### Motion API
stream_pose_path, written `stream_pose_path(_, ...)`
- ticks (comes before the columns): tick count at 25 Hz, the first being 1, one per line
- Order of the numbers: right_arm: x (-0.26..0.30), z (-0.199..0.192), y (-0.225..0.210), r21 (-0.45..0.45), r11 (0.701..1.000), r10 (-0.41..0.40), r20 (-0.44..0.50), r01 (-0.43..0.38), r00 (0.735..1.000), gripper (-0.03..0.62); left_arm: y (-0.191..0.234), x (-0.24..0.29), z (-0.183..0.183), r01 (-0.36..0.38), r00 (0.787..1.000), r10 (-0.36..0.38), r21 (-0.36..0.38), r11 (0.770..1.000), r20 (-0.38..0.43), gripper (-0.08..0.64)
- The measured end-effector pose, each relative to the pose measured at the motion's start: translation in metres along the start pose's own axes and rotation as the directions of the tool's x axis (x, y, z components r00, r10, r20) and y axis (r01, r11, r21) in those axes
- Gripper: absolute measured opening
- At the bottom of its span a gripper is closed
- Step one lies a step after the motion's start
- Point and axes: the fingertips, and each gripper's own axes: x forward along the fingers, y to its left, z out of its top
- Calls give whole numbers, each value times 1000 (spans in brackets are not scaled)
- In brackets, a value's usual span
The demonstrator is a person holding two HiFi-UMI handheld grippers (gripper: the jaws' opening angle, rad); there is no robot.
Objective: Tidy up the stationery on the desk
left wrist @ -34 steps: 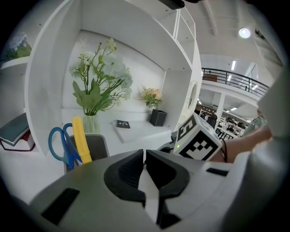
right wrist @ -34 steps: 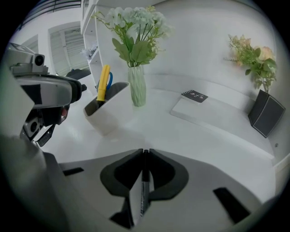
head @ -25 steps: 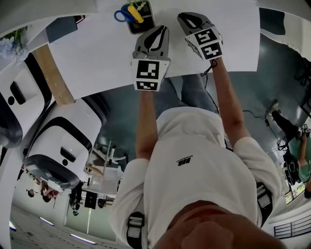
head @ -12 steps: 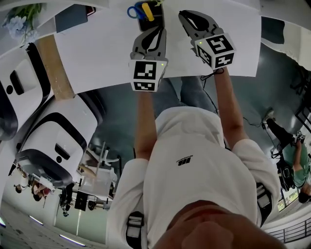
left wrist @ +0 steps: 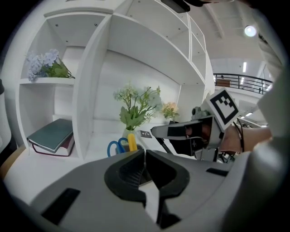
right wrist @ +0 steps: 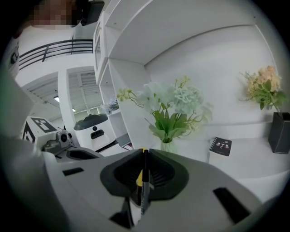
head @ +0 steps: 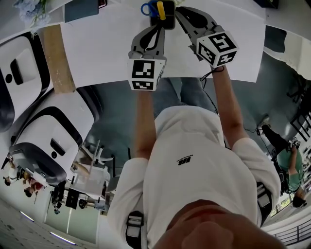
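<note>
A black pen holder [head: 165, 14] stands at the desk's far edge, with blue-handled scissors [head: 147, 8] and a yellow-handled item [head: 161, 9] in it. My left gripper [head: 159, 28] is just in front of the holder, shut with nothing between its jaws. In the left gripper view the scissors [left wrist: 116, 147] and the yellow item [left wrist: 132, 142] rise just past the left gripper [left wrist: 145, 154]. My right gripper [head: 181, 11] is beside the holder on its right. In the right gripper view, the right gripper [right wrist: 145, 152] is shut on a thin dark pen [right wrist: 143, 190] with a yellow part.
White shelving rises behind the desk, with a teal book [left wrist: 52, 134] in a low compartment. A vase of green and white flowers [right wrist: 168, 122], a small dark notebook [right wrist: 220, 146] and a black vase [right wrist: 278, 131] stand at the back. White machines [head: 48, 141] stand left of the desk.
Both grippers have moved farther over the desk towards the pen holder. The right gripper's tip now lies beside the holder, and the left one is closer to it.
</note>
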Motion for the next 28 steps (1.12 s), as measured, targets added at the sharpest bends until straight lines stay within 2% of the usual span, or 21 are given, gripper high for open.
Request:
stream_pose_path(15, 36, 28, 22, 56, 995, 80, 123, -87, 989, 29, 28, -12, 3, -32, 999, 32, -21, 999, 9, 0)
stream_pose_path(24, 47, 43, 28, 29, 990, 124, 278, -137, 953, 29, 36, -10, 3, -33, 999, 33, -27, 999, 8, 0)
stream_pose_path(28, 47, 39, 26, 3, 989, 137, 308, -145, 941, 29, 37, -9, 2, -31, 999, 32, -26, 999, 5, 0)
